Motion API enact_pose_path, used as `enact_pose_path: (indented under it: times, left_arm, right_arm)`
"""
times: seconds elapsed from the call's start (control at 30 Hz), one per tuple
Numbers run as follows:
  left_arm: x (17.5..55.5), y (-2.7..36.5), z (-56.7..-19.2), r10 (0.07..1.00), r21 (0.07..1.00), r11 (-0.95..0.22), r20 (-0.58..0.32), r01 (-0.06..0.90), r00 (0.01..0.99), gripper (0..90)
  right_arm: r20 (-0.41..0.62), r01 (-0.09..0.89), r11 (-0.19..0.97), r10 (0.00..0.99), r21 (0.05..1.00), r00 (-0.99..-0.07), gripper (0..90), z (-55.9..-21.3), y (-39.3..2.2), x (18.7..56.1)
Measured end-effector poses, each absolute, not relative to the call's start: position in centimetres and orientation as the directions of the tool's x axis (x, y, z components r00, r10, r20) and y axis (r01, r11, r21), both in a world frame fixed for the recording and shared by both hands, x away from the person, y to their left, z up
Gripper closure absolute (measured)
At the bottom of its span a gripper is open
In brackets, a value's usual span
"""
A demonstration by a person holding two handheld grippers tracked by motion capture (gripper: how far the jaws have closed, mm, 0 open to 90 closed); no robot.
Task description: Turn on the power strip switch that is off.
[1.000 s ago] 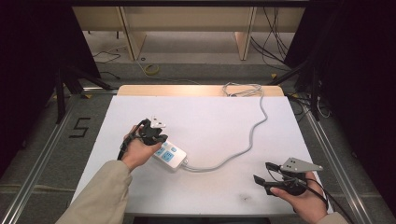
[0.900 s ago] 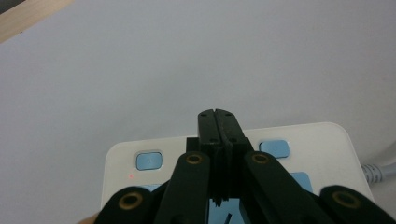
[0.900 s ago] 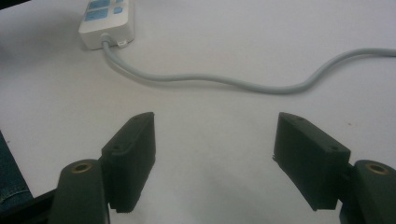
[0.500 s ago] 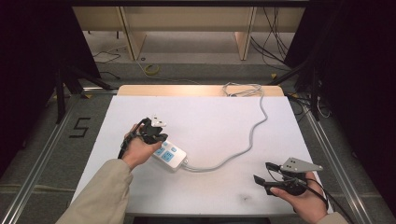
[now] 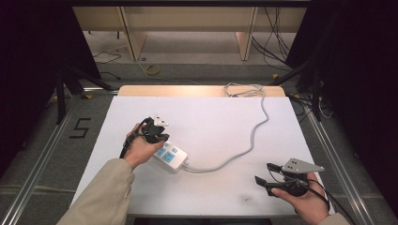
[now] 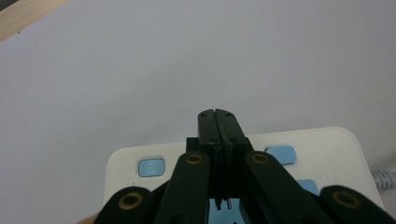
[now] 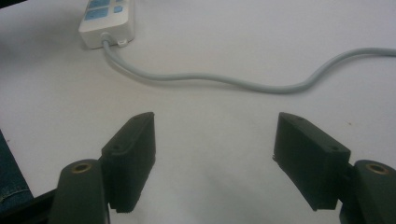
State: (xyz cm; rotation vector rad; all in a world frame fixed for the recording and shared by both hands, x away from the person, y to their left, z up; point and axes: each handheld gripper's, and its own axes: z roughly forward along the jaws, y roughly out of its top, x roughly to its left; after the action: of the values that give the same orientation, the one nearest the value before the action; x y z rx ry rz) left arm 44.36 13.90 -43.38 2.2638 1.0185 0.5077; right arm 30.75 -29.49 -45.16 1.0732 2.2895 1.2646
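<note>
In the high view nothing differs from the two earlier pictures: both hands keep their place, and the power strip (image 5: 170, 156) lies where it lay, at about 8 o'clock from the middle of the white table (image 5: 225, 122). The left gripper (image 5: 157, 133) stands over the far end of the strip, at 11 o'clock from the strip's middle, held by the left hand (image 5: 141, 147). Its jaws are clenched together with nothing between them. The grey cable (image 5: 253, 136) runs from the near end of the strip towards 3 o'clock, then bends up to the far table edge at 12 o'clock. The right gripper (image 5: 265, 174) waits near the 5 o'clock corner, well apart from the strip.

In the left gripper view the two black jaws meet tip to tip, and the left gripper (image 6: 217, 116) points across the white body of the power strip (image 6: 327, 149). Blue buttons (image 6: 152, 167) show on both sides of the jaws. I cannot tell if the tips press on the strip or only hover above it.

In the right gripper view the right gripper (image 7: 212, 140) is spread wide and holds nothing; the power strip (image 7: 108, 18) lies at 11 o'clock, and the cable (image 7: 243, 84) crosses the view.

Because nothing has moved, I judge that the closed tips are set to press a switch, and that this step is not yet finished.
</note>
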Motion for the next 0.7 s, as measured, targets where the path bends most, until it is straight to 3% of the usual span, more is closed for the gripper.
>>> enact_pose_path:
  times: [0.7]
  left_arm:
    - [44.77,13.27,-43.58,0.753,0.629,-0.560,0.114,0.540,0.648,90.0]
  right_arm:
    - [0.082,0.462,0.330,0.736,0.823,-0.672,30.1,-45.23,-29.44,30.82]
